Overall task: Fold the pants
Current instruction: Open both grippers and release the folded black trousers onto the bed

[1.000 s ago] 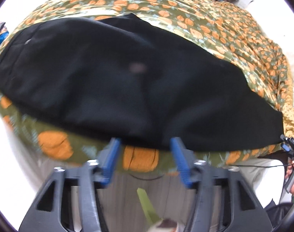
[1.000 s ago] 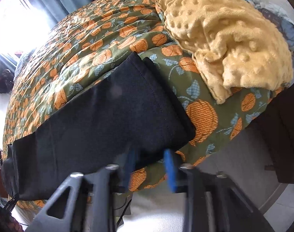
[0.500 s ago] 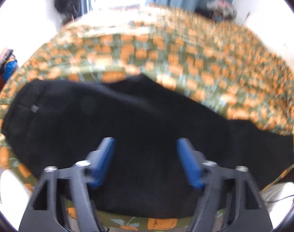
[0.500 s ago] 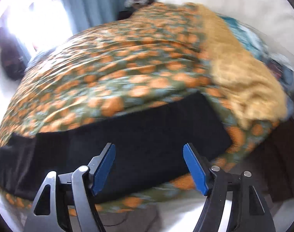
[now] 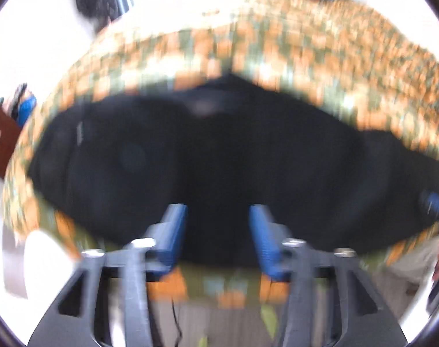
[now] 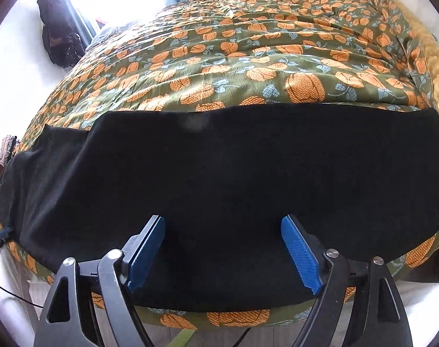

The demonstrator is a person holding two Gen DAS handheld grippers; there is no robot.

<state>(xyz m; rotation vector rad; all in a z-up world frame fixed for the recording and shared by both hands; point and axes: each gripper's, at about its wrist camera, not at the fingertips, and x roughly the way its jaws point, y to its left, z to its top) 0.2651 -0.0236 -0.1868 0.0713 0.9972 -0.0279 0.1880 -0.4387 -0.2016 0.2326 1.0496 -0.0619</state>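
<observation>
The pants (image 6: 219, 179) lie flat along the near edge of the bed (image 6: 248, 57), on the pumpkin-print quilt, legs stacked into 1 long black strip running left to right, waist end at the left. I judge them soft, limp and light: the cloth will drape and sag from any pinch, and the 2 stacked layers can slide apart unless both are caught together. The best holds look to be the near edge, or the hem corners at the right end, pinched through every layer, so the strip can be carried over toward the waist without bunching.

The right gripper (image 6: 223, 248) hangs over the middle of the strip with its fingers wide apart and nothing between the pads. The left gripper (image 5: 218, 237) is over the pants (image 5: 207, 156) nearer the waist; that view is smeared, but its fingers seem apart and not clamped on cloth.

1 second ago the right gripper sat at the hem corner with its fingers nearly together at the cloth edge; now it is at mid-length, and its jaws have just been opening. The left jaws have also just been opening, and its view now takes in more of the bed beyond the pants.
</observation>
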